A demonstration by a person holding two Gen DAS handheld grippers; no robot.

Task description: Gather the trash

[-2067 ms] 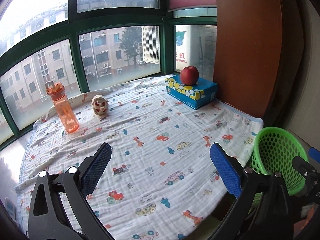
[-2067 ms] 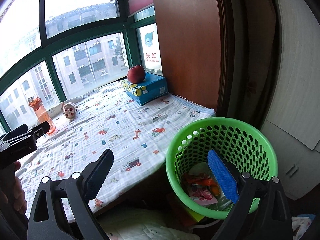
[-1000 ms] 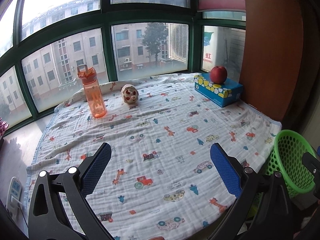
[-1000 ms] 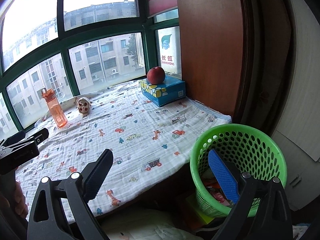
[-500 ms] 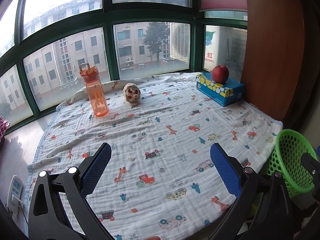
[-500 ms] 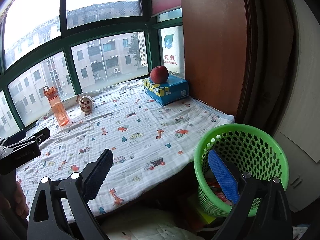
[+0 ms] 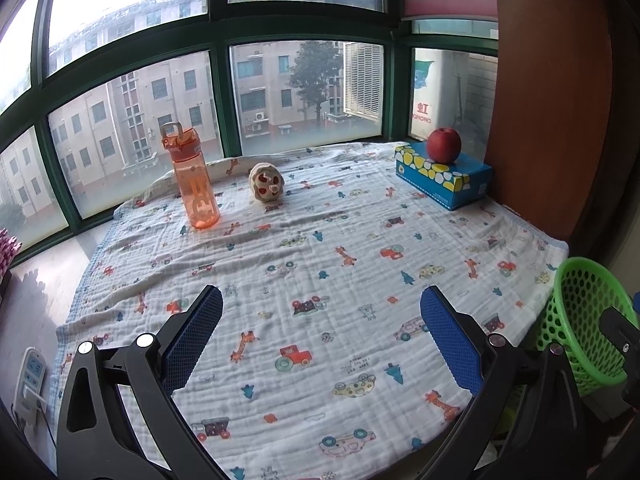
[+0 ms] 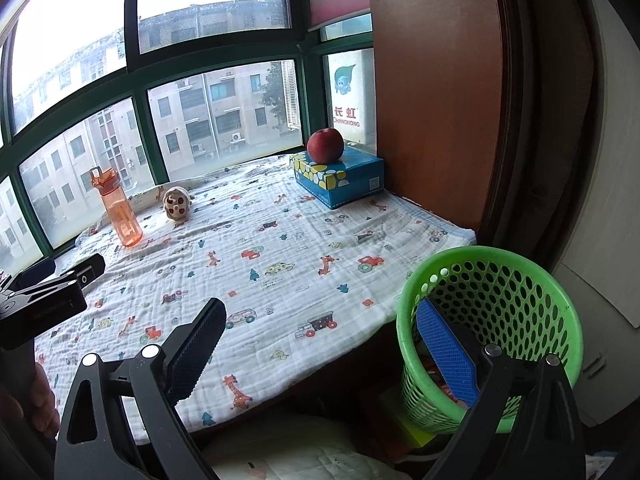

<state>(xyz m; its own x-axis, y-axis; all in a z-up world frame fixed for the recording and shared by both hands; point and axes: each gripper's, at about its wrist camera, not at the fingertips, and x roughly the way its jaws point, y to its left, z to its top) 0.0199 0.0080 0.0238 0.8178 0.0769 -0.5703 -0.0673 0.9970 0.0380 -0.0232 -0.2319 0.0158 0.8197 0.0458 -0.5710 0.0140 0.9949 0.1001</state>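
A green mesh basket stands on the floor just off the right end of the window seat and shows at the right edge of the left wrist view. Bits of colourful trash lie inside it, mostly hidden by its wall. My right gripper is open and holds nothing; its right finger hangs in front of the basket's near rim. My left gripper is open too, above the patterned blanket, with only cloth between its fingers.
On the blanket stand an orange bottle, a small round toy and a blue tissue box with a red apple on top. A wooden panel rises at the right. A power strip lies at the left.
Both views have pulled back and swung left. The basket has slid toward the right edge of the left wrist view. Both grippers have stayed open.
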